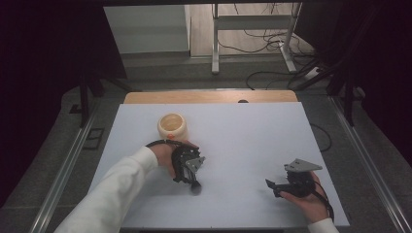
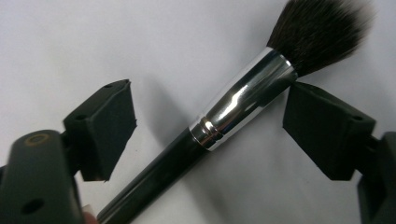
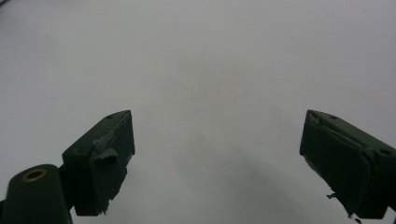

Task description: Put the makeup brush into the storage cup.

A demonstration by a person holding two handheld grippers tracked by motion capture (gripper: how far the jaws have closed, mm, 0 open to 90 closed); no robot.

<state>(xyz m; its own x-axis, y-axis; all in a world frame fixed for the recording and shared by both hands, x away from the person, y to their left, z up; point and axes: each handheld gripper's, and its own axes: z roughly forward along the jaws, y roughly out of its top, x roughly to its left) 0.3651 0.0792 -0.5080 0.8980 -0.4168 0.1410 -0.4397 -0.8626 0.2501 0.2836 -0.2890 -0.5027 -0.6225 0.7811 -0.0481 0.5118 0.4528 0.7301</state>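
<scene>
Brush (image 2: 219, 126) work is what the left claw view (image 2: 205, 135) has in hand: a makeup brush lies slantwise on the white bench (image 2: 70, 42), dark bristles at the upper right of the frame, chrome ferrule at centre, black handle running to the lower left. The left claw's jaws stand either side of it, spread and released; the right-hand jaw's corner sits just beside the ferrule, and I cannot tell whether it touches. By the look of it the brush is light and stiff, the polished ferrule and glossy handle slippery, the bristles soft and easily splayed; the ferrule or the handle just below it seems the place to pinch.

The right claw view has its jaws wide apart over bare bench, nothing between them.

The high view adds the layout: left claw (image 1: 194, 186) tipped downward at lower centre with a dark bit of the brush at its tip, a cream round pot (image 1: 172, 126) just above that hand, and the right claw (image 1: 273, 187) well apart at lower right.
</scene>
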